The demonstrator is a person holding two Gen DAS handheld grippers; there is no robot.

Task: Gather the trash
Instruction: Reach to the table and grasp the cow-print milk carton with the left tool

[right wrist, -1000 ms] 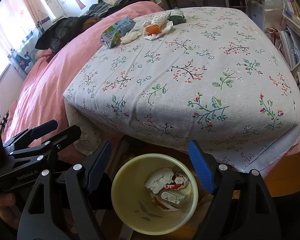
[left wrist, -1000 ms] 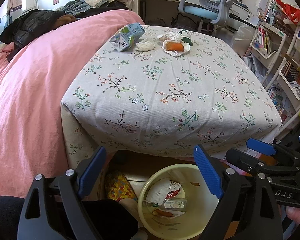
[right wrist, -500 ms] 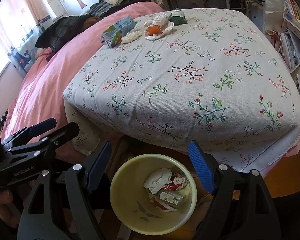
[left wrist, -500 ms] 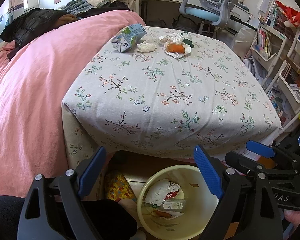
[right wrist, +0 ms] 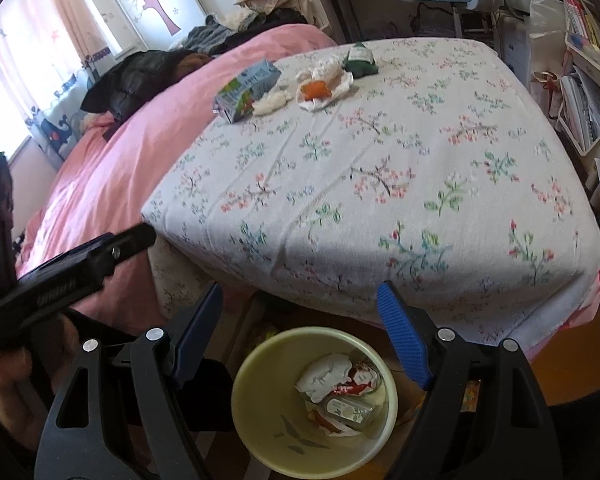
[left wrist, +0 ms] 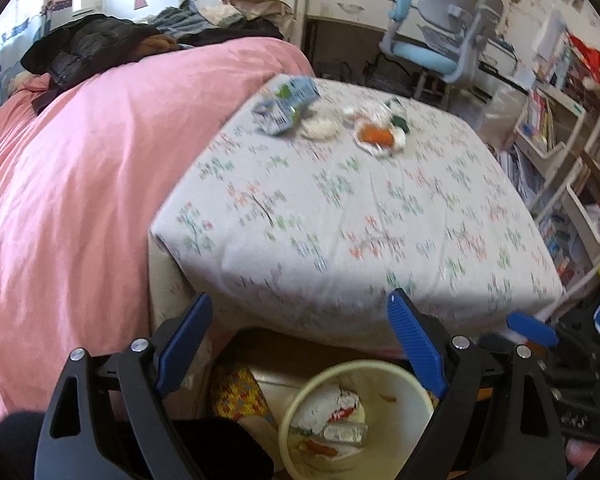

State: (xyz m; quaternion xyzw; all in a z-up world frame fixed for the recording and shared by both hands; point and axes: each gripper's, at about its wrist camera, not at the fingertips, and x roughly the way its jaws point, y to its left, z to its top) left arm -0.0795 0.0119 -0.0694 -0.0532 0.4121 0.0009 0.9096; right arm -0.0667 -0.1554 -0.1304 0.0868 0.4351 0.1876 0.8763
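Beyond the bin (right wrist: 260, 436), across the flowered cover (right wrist: 380, 168), the remaining trash lay bunched at the cover's far edge: a crushed carton (right wrist: 246, 90), a pale tissue wad (right wrist: 271, 102) just beside it, an orange scrap on white wrapping (right wrist: 318, 90), and a dark green packet (right wrist: 359, 63) farthest from the bin. The bin stood on the floor against the near edge of the cover and already held a tissue, a red wrapper and a small box.

Both grippers hung over the bin with nothing between their jaws. The left gripper (left wrist: 300, 336) stood spread wide; the left view was smeared, so it seemed under way. The right gripper (right wrist: 300, 320) was spread too.

Judgement: the step was the reach out for the next piece. The carton, nearest the left side of the cluster, looked the natural left-hand pick. Best taken across its flattened width, jaws wide until both pads straddle it. The tissue touched the carton's side, so a low approach could drag it along or push it toward the pink quilt (right wrist: 140, 152).
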